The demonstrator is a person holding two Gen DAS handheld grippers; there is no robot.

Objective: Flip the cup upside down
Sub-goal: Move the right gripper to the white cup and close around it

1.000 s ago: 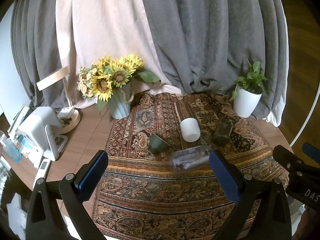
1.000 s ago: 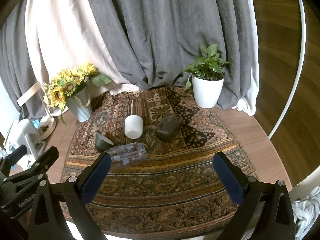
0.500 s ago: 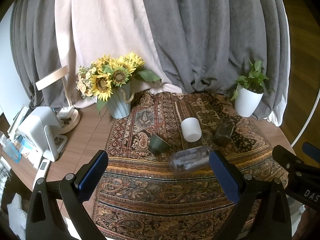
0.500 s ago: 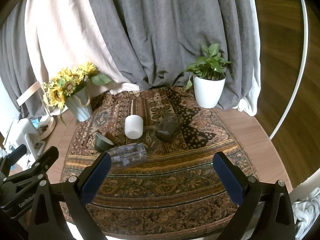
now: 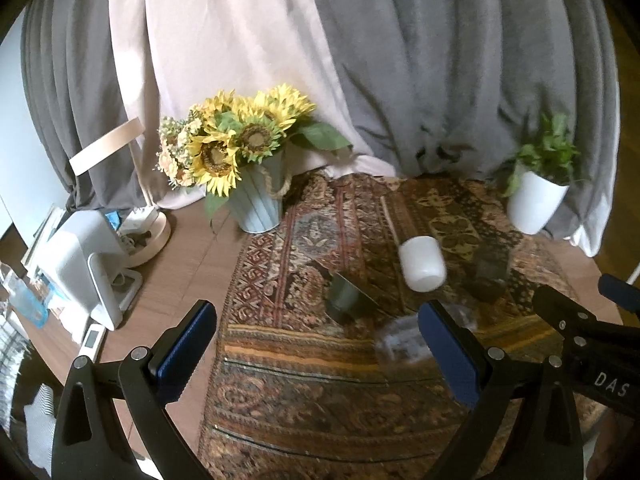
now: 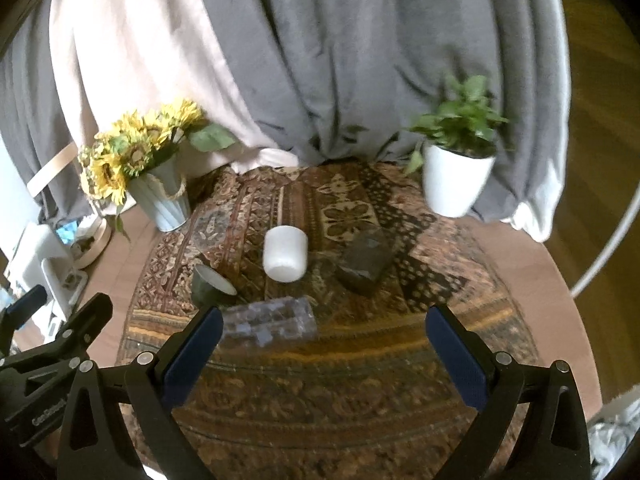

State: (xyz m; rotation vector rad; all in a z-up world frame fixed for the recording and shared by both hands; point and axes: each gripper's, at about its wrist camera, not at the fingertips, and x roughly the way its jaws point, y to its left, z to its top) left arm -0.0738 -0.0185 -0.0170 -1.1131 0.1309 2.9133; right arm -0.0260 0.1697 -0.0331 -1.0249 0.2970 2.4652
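Several cups lie on their sides on a patterned rug (image 5: 304, 376) (image 6: 320, 384). A white cup (image 5: 422, 263) (image 6: 285, 253) lies in the middle. A dark green cup (image 5: 349, 299) (image 6: 210, 280) lies to its left. A clear faceted glass (image 5: 404, 340) (image 6: 268, 322) lies nearest me. A dark smoky glass (image 5: 490, 274) (image 6: 366, 262) lies to the right. My left gripper (image 5: 316, 354) is open and empty above the rug's near part. My right gripper (image 6: 324, 354) is open and empty, also short of the cups.
A sunflower vase (image 5: 260, 196) (image 6: 166, 198) stands at the back left. A white plant pot (image 5: 536, 206) (image 6: 456, 184) stands at the back right. White devices (image 5: 88, 264) crowd the round table's left edge. Curtains hang behind.
Both grippers have moved forward and down toward the cups, which now look larger and closer. The cups have not moved. Both grippers stay open.
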